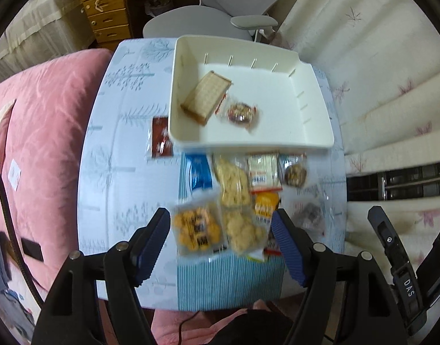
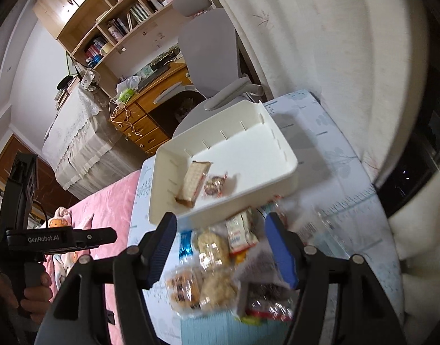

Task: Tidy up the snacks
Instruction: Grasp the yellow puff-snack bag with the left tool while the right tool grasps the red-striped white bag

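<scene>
A white tray [image 1: 314,92] stands on the small table [image 1: 113,143] and holds a cracker pack [image 1: 207,96] and a round cookie packet [image 1: 242,112]. A pile of snack packets [image 1: 234,201] lies in front of the tray; a dark red packet [image 1: 161,138] lies at its left. My left gripper [image 1: 221,227] is open above the pile, around an orange-biscuit packet [image 1: 197,227], holding nothing. My right gripper [image 2: 220,247] is open over the same pile [image 2: 217,261], empty. The tray [image 2: 277,155] shows in the right wrist view with the cracker pack [image 2: 194,181] inside.
A pink quilt [image 1: 44,132] lies left of the table. A grey office chair [image 1: 220,8] and a wooden desk [image 1: 105,14] stand behind it. White curtains [image 1: 378,72] hang at the right. The other gripper's handle [image 2: 21,230] is at the left.
</scene>
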A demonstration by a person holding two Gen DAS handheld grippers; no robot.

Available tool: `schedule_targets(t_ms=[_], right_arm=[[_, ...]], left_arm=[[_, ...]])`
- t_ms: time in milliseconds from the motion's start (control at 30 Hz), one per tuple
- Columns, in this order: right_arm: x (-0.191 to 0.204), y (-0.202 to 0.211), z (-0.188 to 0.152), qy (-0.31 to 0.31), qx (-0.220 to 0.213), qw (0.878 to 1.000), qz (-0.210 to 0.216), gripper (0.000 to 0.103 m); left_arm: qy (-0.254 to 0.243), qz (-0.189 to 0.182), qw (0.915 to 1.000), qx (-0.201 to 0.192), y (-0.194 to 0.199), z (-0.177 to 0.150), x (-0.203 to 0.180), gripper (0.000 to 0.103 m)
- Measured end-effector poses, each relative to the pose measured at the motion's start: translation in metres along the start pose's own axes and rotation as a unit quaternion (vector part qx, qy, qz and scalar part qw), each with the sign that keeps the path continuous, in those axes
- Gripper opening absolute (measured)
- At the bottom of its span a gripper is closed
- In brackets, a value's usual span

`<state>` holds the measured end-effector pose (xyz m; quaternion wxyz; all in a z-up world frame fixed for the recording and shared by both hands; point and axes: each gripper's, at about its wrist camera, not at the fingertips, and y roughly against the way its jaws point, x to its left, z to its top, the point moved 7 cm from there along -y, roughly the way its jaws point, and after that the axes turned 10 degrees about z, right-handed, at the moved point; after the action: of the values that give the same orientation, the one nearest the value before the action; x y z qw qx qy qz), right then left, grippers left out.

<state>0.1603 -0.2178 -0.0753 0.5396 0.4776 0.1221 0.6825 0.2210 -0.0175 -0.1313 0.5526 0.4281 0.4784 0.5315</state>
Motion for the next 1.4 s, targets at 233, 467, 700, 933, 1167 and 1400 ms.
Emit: schedule_targets(t_ms=[233,467,700,933,1167,1400], right_arm=[[-0.006,0.029,-0.039,0.018,0.018,1.000,-0.007,0.067],[-0.015,0.044,-0.077,0.026,0.049,0.998,-0.007,0.068],[-0.027,0.048,-0.097,0.001,0.074,0.997,0.012,0.074],[-0.047,0.031,-0.099,-0.067,0.093,0.993,0.024,0.075],[-0.074,0.003,-0.089,-0.144,0.121,0.982,0.022,0.075],[-0.103,-0.036,-0.081,-0.231,0.160,0.959,0.025,0.076]], left_arm=[[0.023,-0.004,0.9997,0.003,0.002,-0.055,0.008,0.073],[0.050,-0.001,0.9987,-0.002,-0.003,-0.101,0.014,0.074],[0.063,0.001,0.9979,-0.013,-0.015,-0.126,0.019,0.074],[0.071,0.003,0.9971,-0.025,-0.033,-0.126,0.027,0.077],[0.055,0.041,0.9976,-0.010,-0.071,-0.103,0.030,0.077],[0.067,0.051,0.9952,0.050,-0.120,-0.087,0.033,0.078]])
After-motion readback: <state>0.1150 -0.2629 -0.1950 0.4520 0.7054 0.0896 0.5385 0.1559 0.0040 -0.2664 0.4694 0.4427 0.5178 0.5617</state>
